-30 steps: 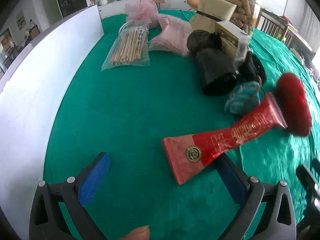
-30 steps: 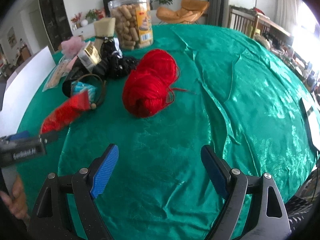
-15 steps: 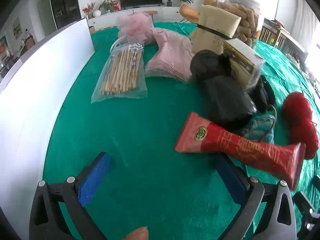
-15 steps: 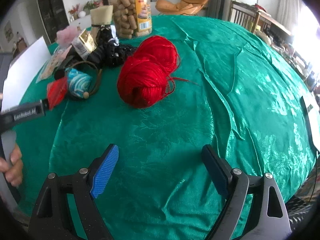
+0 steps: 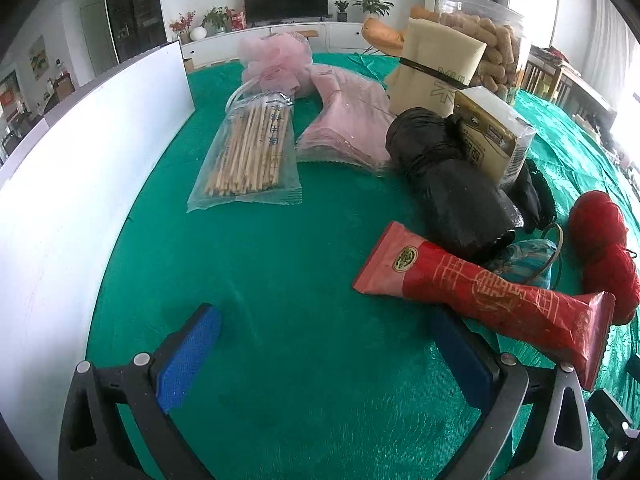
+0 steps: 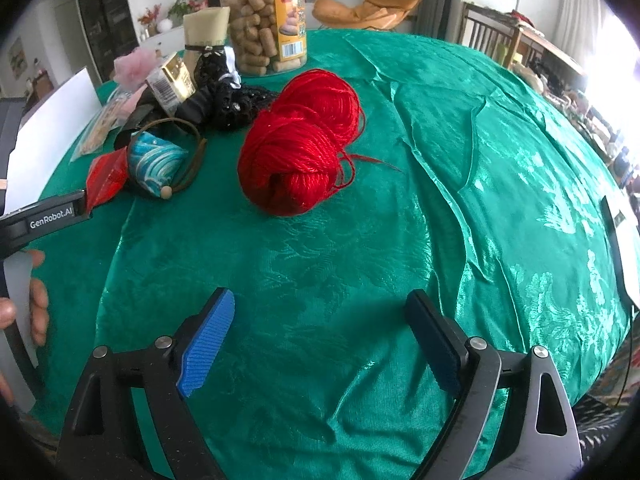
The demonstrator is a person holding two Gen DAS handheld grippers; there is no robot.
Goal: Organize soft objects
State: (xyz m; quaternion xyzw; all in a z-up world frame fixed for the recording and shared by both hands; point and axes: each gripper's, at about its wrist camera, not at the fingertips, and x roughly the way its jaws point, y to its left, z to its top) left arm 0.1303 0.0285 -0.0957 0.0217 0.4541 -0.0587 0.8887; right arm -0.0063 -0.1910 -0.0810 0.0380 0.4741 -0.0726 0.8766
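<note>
Green shiny cloth (image 5: 280, 264) covers the table under both tools. The left gripper (image 5: 324, 352) has its two blue pads wide apart, and only bare cloth lies between them. Over its right finger lies a long red packet (image 5: 484, 296); the packet's near end passes above that finger, but I cannot tell if they touch. Just behind the packet, ahead and to the right of the tool, sits a black plastic bag bundle (image 5: 452, 184), and beside it a small blue patterned pouch (image 5: 528, 260) with a brown cord. Further right is the red yarn ball (image 5: 600, 240). Ahead of the left gripper, a little left of centre, lies a clear bag of thin sticks (image 5: 250, 152), and behind it a pink mesh puff (image 5: 276, 60) and a flat pink packet (image 5: 352, 120). A white board (image 5: 80, 152) stands along the tool's left side.

The right gripper (image 6: 320, 336) also has its fingers spread apart and holds nothing. The red yarn ball (image 6: 300, 140) rests on the cloth straight ahead of it, well apart from the pads. To the front left are the blue pouch (image 6: 156, 164) and the end of the red packet (image 6: 106, 176). Far ahead stands a clear jar of snacks (image 6: 264, 16). At the left edge, a hand (image 6: 36, 300) holds the other tool's handle.
</note>
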